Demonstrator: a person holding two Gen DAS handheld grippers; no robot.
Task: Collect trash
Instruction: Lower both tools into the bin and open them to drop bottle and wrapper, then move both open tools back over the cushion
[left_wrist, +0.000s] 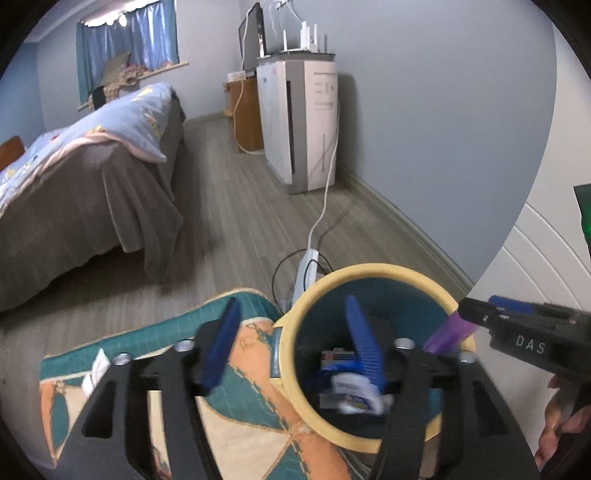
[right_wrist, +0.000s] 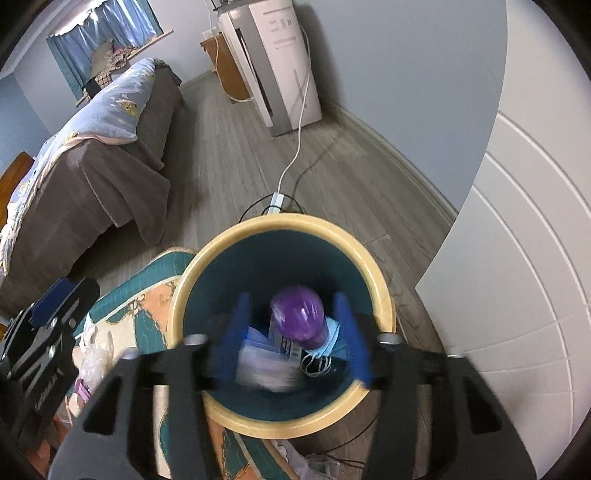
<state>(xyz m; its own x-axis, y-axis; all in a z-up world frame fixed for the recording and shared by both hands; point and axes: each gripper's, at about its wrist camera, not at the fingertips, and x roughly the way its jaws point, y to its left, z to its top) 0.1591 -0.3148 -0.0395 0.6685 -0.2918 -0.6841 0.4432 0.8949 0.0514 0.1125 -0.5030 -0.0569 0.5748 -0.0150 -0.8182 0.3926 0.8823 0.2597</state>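
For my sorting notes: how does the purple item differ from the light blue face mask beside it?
The purple item is glossy and rounded; the face mask is matte, flat cloth with white ear loops. The purple item overlaps the face mask in view. Both appear within the bin.
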